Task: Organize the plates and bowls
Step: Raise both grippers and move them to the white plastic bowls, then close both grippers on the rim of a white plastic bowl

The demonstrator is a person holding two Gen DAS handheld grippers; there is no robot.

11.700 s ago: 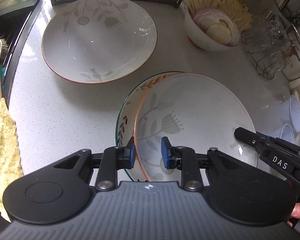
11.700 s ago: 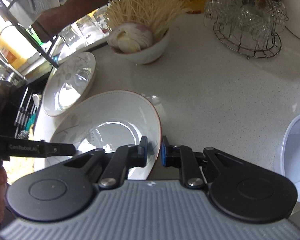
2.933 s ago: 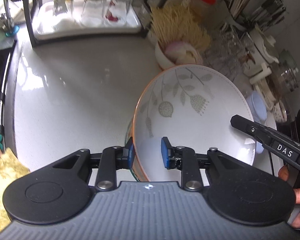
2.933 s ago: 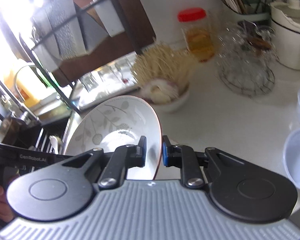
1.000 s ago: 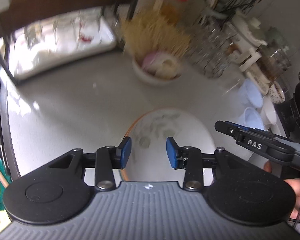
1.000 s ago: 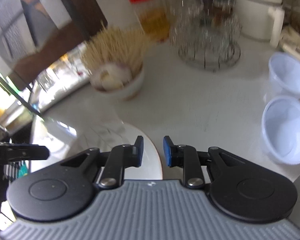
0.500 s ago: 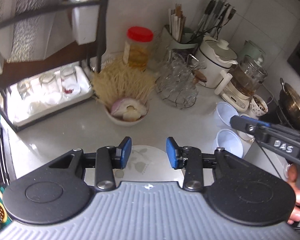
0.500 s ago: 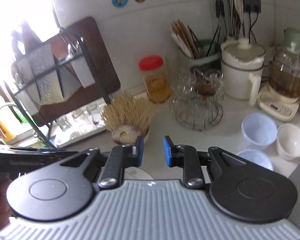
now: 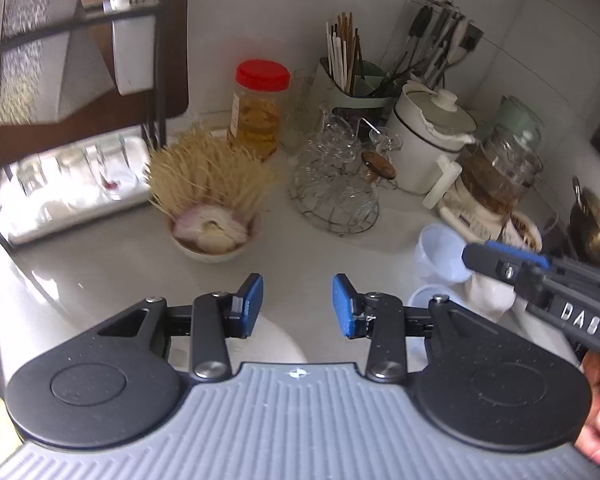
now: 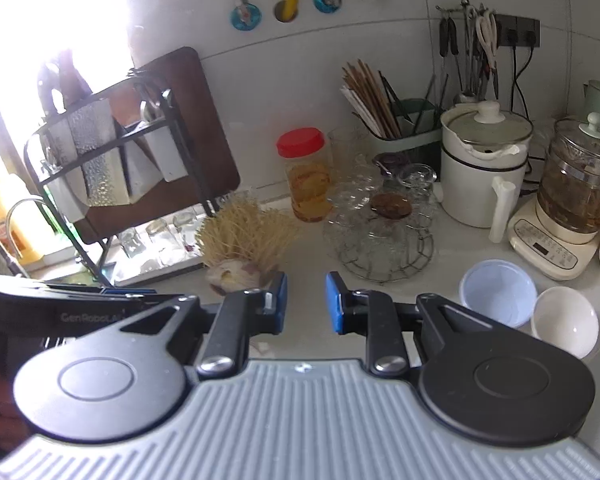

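White counter [image 9: 112, 264] runs along a tiled wall, with lots of kitchen things at the back. Low in the left view, a pale round plate [image 9: 278, 344] lies flat on the counter. Only its far edge shows, and the left gripper [image 9: 298, 306] hides the rest. That gripper is above the plate, not touching it. Its blue pads [image 9: 250, 304] stand apart with nothing between them.

In the right view the right gripper [image 10: 306, 304] also has its pads apart, by a smaller gap, and it holds nothing. No plate can be seen clearly under it.

Past the plate sits a bowl [image 9: 214, 240] with sliced onion and a big bunch of dry noodles [image 9: 208, 174] sticking up. Behind it stands a jar [image 9: 258, 108] with a red lid. Beside that is a wire rack [image 9: 336, 196] full of glasses. To the right are a light blue cup [image 10: 498, 292] and a white bowl [image 10: 566, 322], side by side near a white pot [image 10: 480, 168]. On the left a dark dish rack [image 10: 120, 160] stands over a tray of glasses.

A hand [image 9: 596, 412] shows at the right edge of the left view, holding the other gripper
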